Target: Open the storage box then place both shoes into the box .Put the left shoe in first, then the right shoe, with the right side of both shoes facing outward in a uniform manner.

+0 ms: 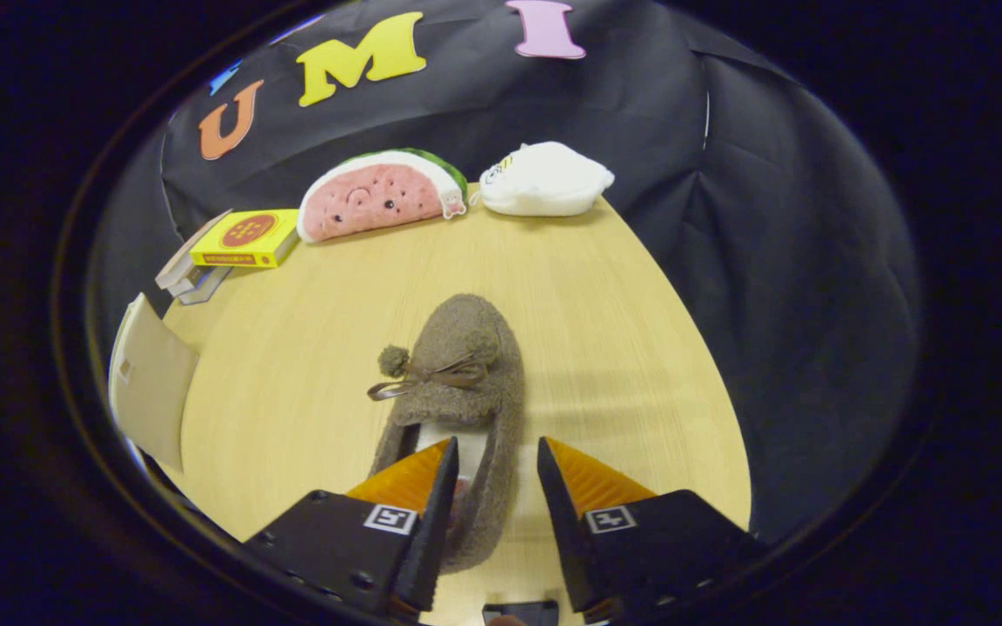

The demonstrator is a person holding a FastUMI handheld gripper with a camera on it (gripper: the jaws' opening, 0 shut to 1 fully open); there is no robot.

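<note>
While we look along our gripper point(496, 474), the round wooden table point(623, 348) carries everything, with a beige storage box point(149, 382) at its left edge. At the far edge lie a watermelon plush point(379, 193), a white pouch point(544, 180) just beside it, and a yellow box point(247, 237) on a stack. Mid-table lies the fuzzy brown shoe point(466, 365), toe pointing away, its heel wall between our spread fingers, which do not visibly press it.
</note>
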